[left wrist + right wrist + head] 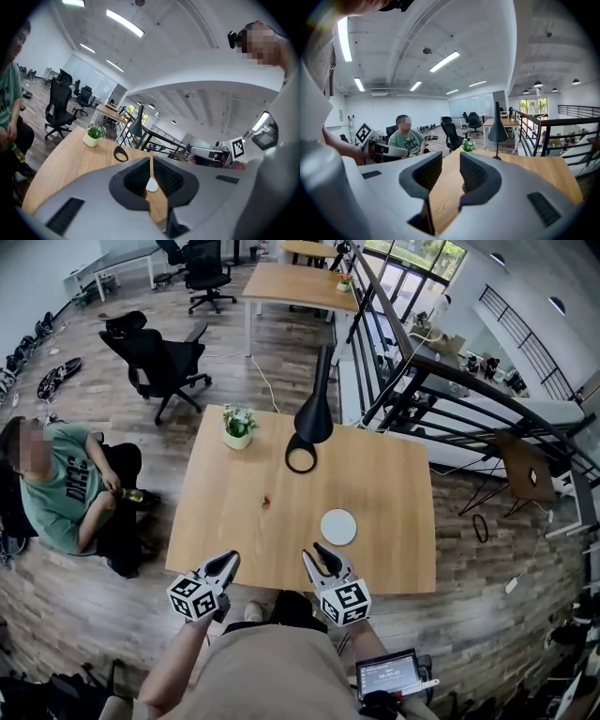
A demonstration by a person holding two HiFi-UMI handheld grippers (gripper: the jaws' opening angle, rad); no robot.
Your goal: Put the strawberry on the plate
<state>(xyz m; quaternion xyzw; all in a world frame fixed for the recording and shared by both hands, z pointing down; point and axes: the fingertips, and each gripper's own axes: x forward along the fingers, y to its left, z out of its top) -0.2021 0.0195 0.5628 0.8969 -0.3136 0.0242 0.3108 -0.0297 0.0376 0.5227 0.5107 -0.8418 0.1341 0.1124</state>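
A small red strawberry lies on the wooden table, left of centre. To its right, nearer me, sits a round white plate. Both grippers hover over the table's near edge. My left gripper is below and left of the strawberry, its jaws nearly together with nothing in them. In the left gripper view the plate shows through the thin slit between the jaws. My right gripper is just short of the plate and stands open and empty. Neither gripper view shows the strawberry.
A black lamp with a ring base and a small potted plant stand at the table's far side. A person in a green shirt sits left of the table. A black railing runs along the right.
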